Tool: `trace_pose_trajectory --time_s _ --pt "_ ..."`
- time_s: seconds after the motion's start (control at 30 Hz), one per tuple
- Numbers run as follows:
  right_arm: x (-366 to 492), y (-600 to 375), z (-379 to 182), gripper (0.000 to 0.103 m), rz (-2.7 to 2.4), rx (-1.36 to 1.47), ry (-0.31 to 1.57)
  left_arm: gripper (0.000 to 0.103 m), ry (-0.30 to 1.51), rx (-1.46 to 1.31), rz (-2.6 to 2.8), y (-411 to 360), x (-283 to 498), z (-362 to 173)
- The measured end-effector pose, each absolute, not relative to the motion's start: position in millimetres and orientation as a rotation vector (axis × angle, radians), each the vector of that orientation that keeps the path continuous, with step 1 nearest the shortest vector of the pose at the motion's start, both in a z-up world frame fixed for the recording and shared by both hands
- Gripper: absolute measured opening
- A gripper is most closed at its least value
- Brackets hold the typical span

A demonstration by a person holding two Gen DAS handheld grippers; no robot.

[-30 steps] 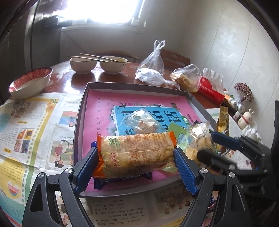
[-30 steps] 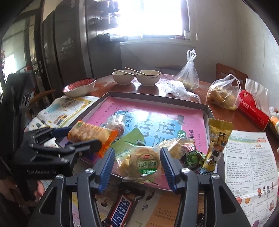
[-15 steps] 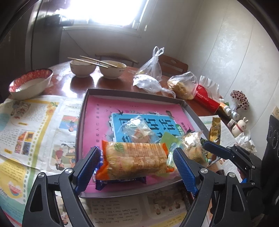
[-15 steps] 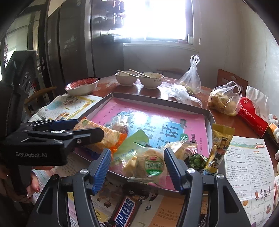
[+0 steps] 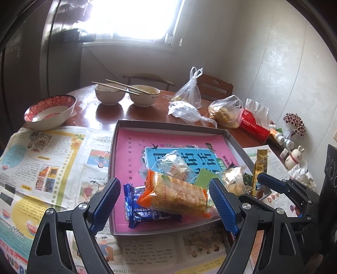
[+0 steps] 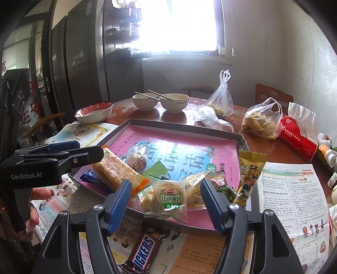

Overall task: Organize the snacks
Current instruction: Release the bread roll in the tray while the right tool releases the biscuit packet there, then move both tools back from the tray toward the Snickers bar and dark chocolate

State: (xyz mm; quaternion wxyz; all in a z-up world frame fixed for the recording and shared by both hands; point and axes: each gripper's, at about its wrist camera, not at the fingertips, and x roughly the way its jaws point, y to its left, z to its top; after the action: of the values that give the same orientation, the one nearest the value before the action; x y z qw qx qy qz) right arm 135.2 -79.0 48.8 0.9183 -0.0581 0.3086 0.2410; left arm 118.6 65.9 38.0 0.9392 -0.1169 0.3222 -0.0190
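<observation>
Snack pile (image 5: 179,189) crowds the tray's (image 5: 168,124) near edge; its far half lies open.

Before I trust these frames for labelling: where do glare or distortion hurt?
Left wrist view: window blown out white, wall edges bowed by the fisheye. Right wrist view: window equally blown out, cabinets dark; round biscuit pack label stays readable.

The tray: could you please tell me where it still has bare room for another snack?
The tray is bare across its far half and left side, between the far wall and the clear wrapped snack. The near right corner is crowded: orange cracker pack, blue bar, round biscuit pack.
</observation>
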Motion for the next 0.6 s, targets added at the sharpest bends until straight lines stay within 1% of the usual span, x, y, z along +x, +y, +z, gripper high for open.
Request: trace_pose_trajectory --time_s 0.13,0.2,0.6 --pt "133.1 -80.8 51.2 0.068 0.495 -0.114 0.629 0.087 0.662 -0.237 -0.040 64.4 116.5 39.6" --pt "132.6 -81.8 52.0 0.070 0.493 -0.109 0.628 0.087 0.661 -0.235 -0.039 63.6 115.1 40.6" --pt "128.3 -94.9 57.6 0.074 0.478 -0.068 0.605 0.087 0.663 -0.219 -0.049 56.5 106.5 45.3"
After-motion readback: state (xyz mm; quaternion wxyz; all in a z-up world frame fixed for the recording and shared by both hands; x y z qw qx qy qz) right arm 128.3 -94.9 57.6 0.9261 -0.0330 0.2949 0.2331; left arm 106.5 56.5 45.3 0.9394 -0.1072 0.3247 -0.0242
